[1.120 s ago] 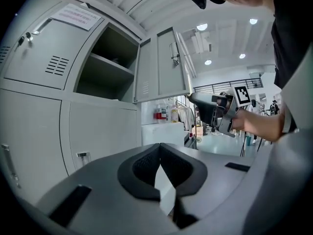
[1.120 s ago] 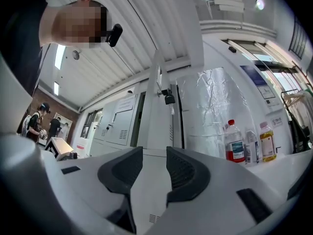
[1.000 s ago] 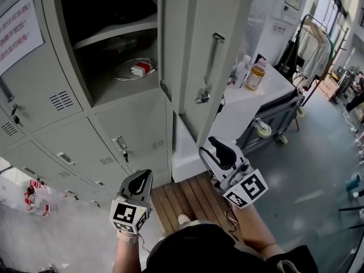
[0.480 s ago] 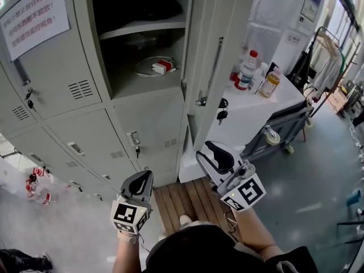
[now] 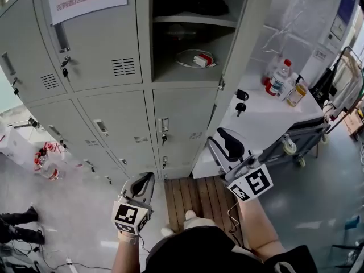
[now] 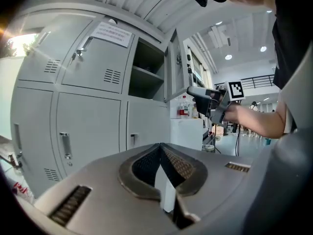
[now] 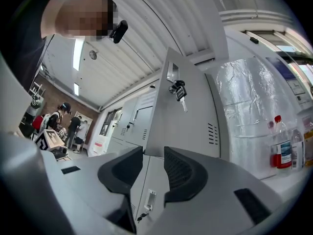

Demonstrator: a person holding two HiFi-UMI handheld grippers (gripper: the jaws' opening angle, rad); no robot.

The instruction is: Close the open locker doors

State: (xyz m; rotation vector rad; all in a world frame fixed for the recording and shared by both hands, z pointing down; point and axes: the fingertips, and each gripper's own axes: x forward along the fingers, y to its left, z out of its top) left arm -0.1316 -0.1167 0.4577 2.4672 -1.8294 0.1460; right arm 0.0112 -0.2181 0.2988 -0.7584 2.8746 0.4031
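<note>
In the head view a bank of grey lockers [image 5: 114, 112] fills the upper left. One upper compartment [image 5: 190, 44] stands open, with a coiled cable and a red-and-white item [image 5: 200, 59] inside. Its door [image 5: 242, 44] juts out edge-on, keys [image 5: 240, 99] hanging from the lock. My right gripper [image 5: 222, 138] is open just below that door, holding nothing. My left gripper [image 5: 148, 180] is shut and empty, low in front of the bottom lockers. The right gripper view faces the door's outer face [image 7: 188, 106] and keys [image 7: 178, 90] beyond my right gripper [image 7: 153, 153]. My left gripper [image 6: 160, 148] points at the open compartment [image 6: 146, 75].
A white counter [image 5: 267, 115] with bottles [image 5: 278, 77] stands right of the door, a wheeled cart [image 5: 298, 138] beside it. A wooden pallet [image 5: 196, 195] lies at my feet. Red-and-white bags [image 5: 48, 158] sit on the floor at left, near someone's shoes [image 5: 17, 226].
The view has swung left, so more closed lockers show and the open door now appears edge-on. My right gripper has shifted a little right, towards the door. The left gripper has hardly moved.
</note>
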